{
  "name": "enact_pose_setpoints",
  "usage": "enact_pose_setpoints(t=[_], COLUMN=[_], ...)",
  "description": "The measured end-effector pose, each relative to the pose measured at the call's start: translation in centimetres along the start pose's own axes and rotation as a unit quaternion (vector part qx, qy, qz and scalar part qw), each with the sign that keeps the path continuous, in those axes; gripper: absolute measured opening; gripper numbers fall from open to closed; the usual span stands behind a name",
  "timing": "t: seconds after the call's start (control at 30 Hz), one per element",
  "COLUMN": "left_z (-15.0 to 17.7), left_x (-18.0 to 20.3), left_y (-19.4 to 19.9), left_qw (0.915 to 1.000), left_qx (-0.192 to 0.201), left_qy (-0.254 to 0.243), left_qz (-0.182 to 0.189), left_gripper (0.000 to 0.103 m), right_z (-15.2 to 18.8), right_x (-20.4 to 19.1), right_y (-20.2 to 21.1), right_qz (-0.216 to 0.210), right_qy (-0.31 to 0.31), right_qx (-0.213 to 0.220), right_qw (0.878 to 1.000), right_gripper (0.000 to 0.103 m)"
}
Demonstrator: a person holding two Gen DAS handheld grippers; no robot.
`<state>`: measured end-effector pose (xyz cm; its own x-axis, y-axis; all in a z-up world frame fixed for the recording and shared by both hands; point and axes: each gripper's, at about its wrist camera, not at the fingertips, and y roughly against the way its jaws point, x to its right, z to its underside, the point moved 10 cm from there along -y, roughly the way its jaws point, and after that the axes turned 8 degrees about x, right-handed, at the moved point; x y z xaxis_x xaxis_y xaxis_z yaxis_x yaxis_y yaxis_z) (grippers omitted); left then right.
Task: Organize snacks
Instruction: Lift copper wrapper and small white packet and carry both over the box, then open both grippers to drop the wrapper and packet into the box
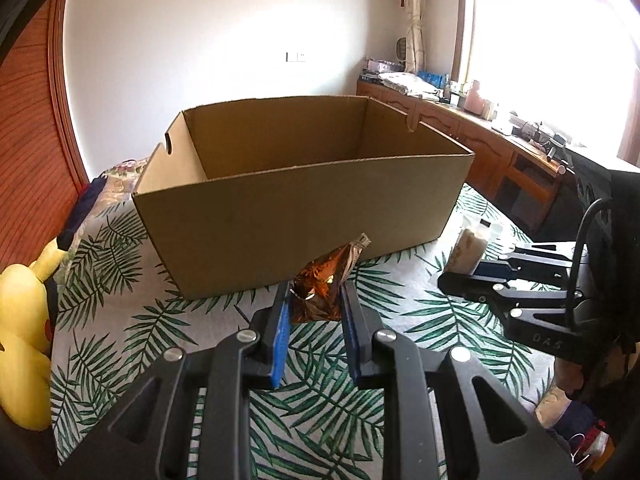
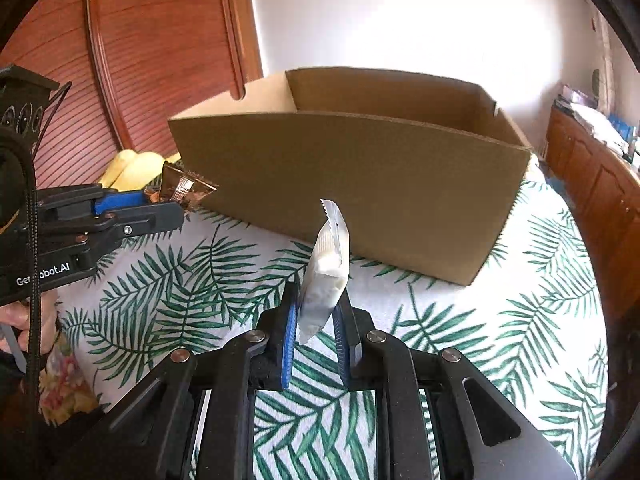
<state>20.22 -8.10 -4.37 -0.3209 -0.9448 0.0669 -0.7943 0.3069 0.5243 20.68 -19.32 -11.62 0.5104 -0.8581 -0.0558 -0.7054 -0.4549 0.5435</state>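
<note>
An open cardboard box (image 1: 304, 208) stands on the leaf-print cloth; it also shows in the right wrist view (image 2: 360, 168). My left gripper (image 1: 314, 292) is shut on a shiny copper snack packet (image 1: 324, 284), held above the cloth just in front of the box's near wall. My right gripper (image 2: 318, 304) is shut on a white snack packet (image 2: 326, 268), held upright in front of the box. The right gripper also shows at the right of the left wrist view (image 1: 460, 276) with the white packet (image 1: 470, 248). The left gripper shows at the left of the right wrist view (image 2: 168, 204) with the copper packet (image 2: 182, 190).
A yellow plush toy (image 1: 24, 320) lies at the left edge of the leaf-print cloth (image 1: 160, 320). A wooden panel (image 1: 28, 120) stands behind it. A wooden sideboard (image 1: 480, 136) with clutter runs along the right under a bright window.
</note>
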Motion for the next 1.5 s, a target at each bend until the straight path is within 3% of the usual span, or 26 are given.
enact_pose_setpoints(t=[0.23,0.57,1.0,1.5], left_z=[-1.0,-6.1,-10.1,-10.0], left_x=[0.9,-0.5,-2.3,-4.7], left_y=[1.3,0.6,-2.2,-7.9], left_qw=[0.9999,0.9988,0.9976,0.9989], left_qx=[0.015,0.047,0.069,0.046], left_qy=[-0.002,-0.011,-0.008,0.002], left_qz=[0.002,-0.012,-0.007,-0.007], left_gripper=[0.021,0.021,0.022,0.022], right_z=[-1.4,-6.1,-11.1,-11.6], right_x=[0.3,1.1,2.5,4.1], right_y=[2.4,3.0,-0.3,-6.1], right_qz=[0.013,0.026,0.029,0.029], right_qy=[-0.003,0.014,0.026,0.026], right_qx=[0.025,0.055,0.069,0.050], right_qw=[1.000,0.998,0.997,0.998], right_gripper=[0.014,0.014,0.014,0.014])
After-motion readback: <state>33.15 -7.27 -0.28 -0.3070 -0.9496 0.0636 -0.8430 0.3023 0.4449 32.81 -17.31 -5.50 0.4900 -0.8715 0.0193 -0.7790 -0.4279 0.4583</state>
